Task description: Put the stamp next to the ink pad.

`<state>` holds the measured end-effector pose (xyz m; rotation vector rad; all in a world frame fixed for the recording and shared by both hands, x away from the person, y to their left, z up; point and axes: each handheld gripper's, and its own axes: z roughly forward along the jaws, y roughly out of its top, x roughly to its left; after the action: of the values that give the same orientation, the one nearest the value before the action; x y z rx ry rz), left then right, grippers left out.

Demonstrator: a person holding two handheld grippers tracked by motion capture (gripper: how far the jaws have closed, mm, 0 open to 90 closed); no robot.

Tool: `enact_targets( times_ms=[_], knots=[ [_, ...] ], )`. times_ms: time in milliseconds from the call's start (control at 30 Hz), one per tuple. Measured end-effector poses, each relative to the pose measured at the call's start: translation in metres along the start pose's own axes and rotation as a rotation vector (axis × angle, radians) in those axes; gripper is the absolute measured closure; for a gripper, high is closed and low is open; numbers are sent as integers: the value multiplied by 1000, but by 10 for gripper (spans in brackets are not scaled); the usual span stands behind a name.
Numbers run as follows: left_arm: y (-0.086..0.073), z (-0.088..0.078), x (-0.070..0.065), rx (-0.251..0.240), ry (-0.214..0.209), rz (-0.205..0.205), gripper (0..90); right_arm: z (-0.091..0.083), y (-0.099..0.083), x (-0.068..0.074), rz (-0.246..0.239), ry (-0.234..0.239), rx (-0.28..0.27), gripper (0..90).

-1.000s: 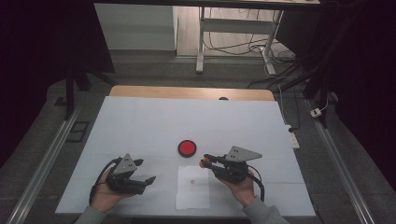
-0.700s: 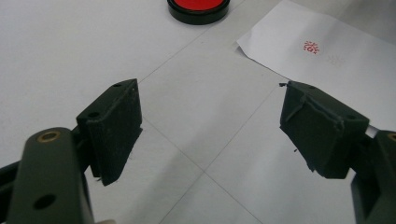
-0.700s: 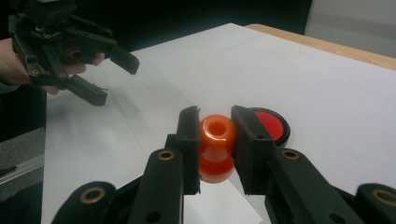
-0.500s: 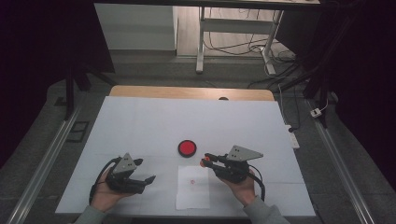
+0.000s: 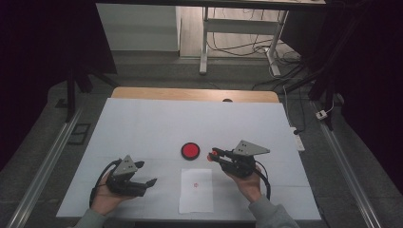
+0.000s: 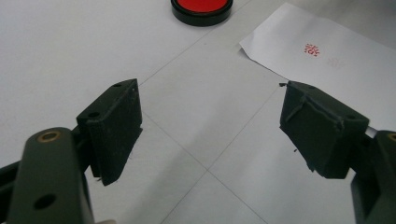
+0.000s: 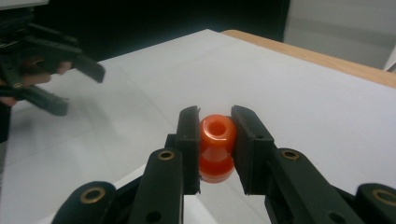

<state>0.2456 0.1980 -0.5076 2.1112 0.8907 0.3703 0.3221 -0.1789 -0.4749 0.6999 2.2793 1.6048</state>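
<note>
An orange-red stamp (image 7: 217, 144) with a round knob and a hole in its top sits clamped between the jaws of my right gripper (image 7: 216, 140), held above the white table just right of a round red ink pad (image 5: 190, 150) in a black case. In the high view the right gripper (image 5: 215, 155) points left toward the pad. A white paper sheet (image 5: 196, 190) with a small red stamp mark (image 6: 311, 49) lies in front of the pad. My left gripper (image 5: 145, 174) rests low at the front left, open, with bare table between its jaws (image 6: 210, 116).
A white sheet covers the table (image 5: 142, 128), whose wooden edge (image 5: 190, 94) shows at the back. Metal rails (image 5: 47, 161) run along both sides. Cables and a frame's legs (image 5: 237, 42) stand on the floor beyond. A power strip (image 5: 297, 138) lies at the right edge.
</note>
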Motion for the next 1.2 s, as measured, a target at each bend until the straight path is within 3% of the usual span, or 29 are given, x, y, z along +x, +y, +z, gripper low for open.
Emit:
enact_targets(
  times_ms=[400, 1033, 1200],
  knots=[
    [-3, -4, 1, -3, 5, -12, 211, 11, 3, -25, 17, -68, 17, 724],
    [-4, -3, 3, 2, 7, -16, 211, 63, -15, -53, 77, -124, 111, 723],
    [-4, -3, 4, 6, 10, -13, 211, 75, -15, -54, 64, -125, 139, 723]
  ],
)
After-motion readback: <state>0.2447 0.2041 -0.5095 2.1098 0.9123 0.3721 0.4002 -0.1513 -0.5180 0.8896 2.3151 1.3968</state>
